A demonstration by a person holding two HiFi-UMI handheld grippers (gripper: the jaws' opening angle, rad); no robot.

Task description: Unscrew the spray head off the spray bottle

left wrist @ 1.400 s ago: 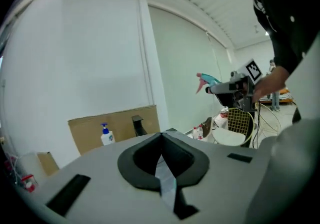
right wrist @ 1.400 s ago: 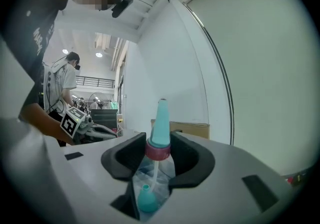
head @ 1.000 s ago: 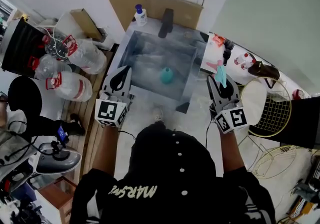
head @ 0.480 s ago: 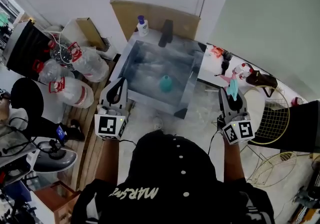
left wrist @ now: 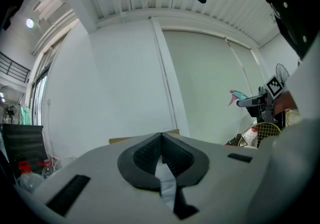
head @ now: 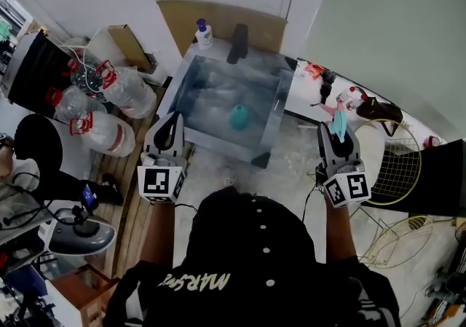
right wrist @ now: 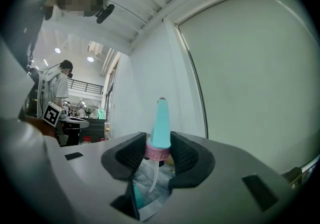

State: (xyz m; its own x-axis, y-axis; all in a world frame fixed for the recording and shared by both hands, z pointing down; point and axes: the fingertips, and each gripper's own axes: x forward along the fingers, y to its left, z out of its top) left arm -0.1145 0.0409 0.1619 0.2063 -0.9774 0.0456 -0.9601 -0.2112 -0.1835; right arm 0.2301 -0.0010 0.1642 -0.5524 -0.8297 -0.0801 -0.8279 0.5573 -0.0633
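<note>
1. White walls and a pale floor surround a shiny grey table (head: 211, 89), and the teal spray bottle (head: 238, 116) stands on it without its head, in the same spot as a second ago.
2. Since a second ago, the right gripper (head: 339, 136) has drawn away from the table's right edge and now sits out over the floor, beside a badminton racket (head: 397, 165).
3. It has carried the teal spray head (right wrist: 161, 123) with it. The jaws stand partly apart and clamp the pink collar (right wrist: 158, 153), with the nozzle pointing out ahead and the thin dip tube (right wrist: 152, 180) trailing back between the pads.
4. The left gripper (head: 175, 116) has slid back too, off the table's left edge. Its jaws are pressed fully together on nothing (left wrist: 161, 135).
5. Over the last half second, neither gripper has shifted noticeably.
6. The bottle is small in the head view, so its open neck cannot be made out, and neither gripper view shows it.
7. The person's dark hood (head: 247, 231) blocks the lower middle of the head view, and both forearms are partly cut off behind it.
</note>
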